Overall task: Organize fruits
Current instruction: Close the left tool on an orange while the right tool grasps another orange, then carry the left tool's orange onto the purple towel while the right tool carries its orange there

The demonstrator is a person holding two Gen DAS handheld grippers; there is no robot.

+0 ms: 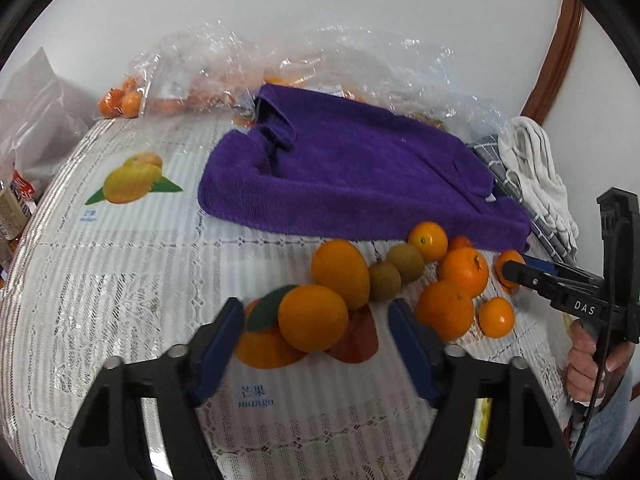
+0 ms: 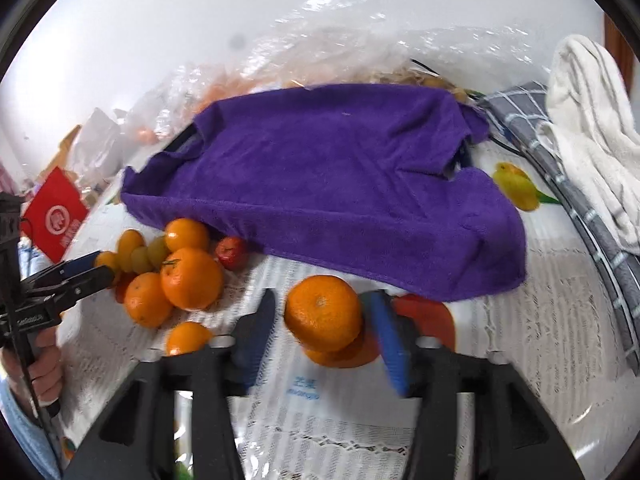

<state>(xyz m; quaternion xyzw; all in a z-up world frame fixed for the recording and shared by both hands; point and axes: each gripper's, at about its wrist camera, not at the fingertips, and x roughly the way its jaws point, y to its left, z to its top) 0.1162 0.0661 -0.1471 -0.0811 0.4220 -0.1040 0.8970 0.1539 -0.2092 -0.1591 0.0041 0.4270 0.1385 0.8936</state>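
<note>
Left hand-held gripper [image 1: 316, 336] sits half open around an orange [image 1: 313, 317], pads clear of it. My right hand-held gripper [image 2: 322, 320] straddles a mandarin [image 2: 323, 312], its right pad touching; whether it's actually gripped I can't tell. Fruit pile [image 1: 436, 276] lies on the tabletop [image 1: 120, 280] at 2 o'clock of the orange, purple towel [image 1: 352, 184] at 12.

Your left gripper [image 1: 316, 344] tilts down, jaws parted, pads clear of what sits between them. Your right gripper [image 2: 322, 338] tilts down, right pad touching, left pad apart. Each hand [image 1: 592, 364] wraps its handle.
</note>
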